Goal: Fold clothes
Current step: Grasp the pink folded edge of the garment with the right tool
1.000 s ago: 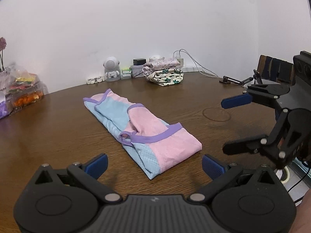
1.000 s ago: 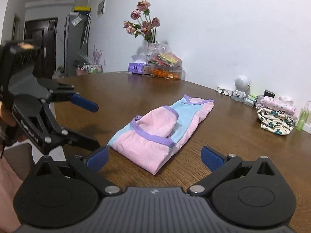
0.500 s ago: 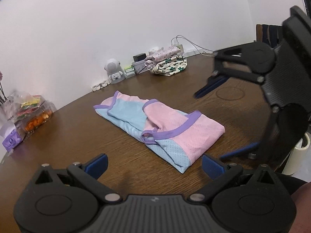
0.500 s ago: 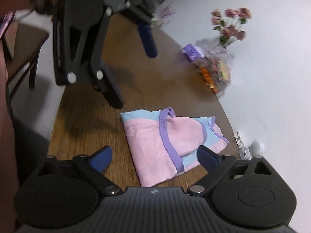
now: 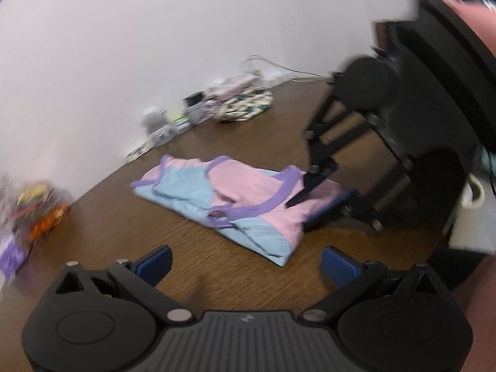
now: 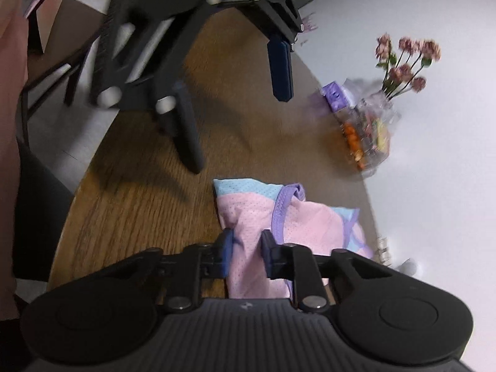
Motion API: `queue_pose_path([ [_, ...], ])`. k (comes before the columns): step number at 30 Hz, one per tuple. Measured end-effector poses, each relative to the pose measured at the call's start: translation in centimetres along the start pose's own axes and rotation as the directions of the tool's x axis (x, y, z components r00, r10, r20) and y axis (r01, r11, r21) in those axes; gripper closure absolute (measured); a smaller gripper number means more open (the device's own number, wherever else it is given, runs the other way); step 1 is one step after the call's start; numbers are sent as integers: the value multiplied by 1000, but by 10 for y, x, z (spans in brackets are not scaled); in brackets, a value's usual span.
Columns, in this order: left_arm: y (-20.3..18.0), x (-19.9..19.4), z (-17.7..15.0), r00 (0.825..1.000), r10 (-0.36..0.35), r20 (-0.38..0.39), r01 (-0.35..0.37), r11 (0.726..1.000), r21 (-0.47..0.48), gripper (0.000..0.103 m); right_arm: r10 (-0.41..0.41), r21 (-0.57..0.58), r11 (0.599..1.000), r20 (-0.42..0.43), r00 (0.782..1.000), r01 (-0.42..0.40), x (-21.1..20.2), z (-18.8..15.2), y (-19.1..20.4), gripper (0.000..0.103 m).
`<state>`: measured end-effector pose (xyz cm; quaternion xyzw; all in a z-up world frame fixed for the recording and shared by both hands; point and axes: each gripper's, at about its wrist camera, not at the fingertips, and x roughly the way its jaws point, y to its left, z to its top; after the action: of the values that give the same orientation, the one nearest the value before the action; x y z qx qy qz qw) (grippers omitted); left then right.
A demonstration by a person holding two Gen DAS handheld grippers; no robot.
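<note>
while the right tongs (image 6: 246,255) have their blue pads pressed in on a pinch of pink cloth at the near end of the garment (image 6: 288,232), the left tongs (image 5: 245,262) hang spread wide over the bench (image 5: 124,232) with nothing between them, just short of the same piece. the garment, a small pink and blue top with purple trim, lies on the brown bench as a long narrow bundle, its sides already turned in over each other, so the lengthwise folds look done. from the left view the right tongs (image 5: 319,192) meet the cloth at its right end, one pad on top and one at the edge beside it. what seems left is the crosswise fold: bringing this gripped end over toward the far end, then perhaps pressing it flat. a small pile of folded clothes (image 5: 245,102) sits far back by the wall, well apart, which suggests other pieces are finished and this one may join them. flowers (image 6: 406,62) and a bag of snacks (image 6: 369,136) stand off to the side, clear of the work.
</note>
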<state>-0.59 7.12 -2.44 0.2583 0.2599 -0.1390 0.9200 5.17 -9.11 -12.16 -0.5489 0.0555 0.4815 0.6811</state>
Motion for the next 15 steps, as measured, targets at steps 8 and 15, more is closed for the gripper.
queue_pose_path([
  [8, -25, 12, 10, 998, 34, 50, -48, 950, 309, 23, 166, 319, 934, 20, 986, -164, -6, 0, -68, 93],
  [15, -41, 37, 9, 991, 105, 87, -136, 833, 536, 47, 261, 393, 881, 61, 963, -263, -10, -5, -107, 93],
])
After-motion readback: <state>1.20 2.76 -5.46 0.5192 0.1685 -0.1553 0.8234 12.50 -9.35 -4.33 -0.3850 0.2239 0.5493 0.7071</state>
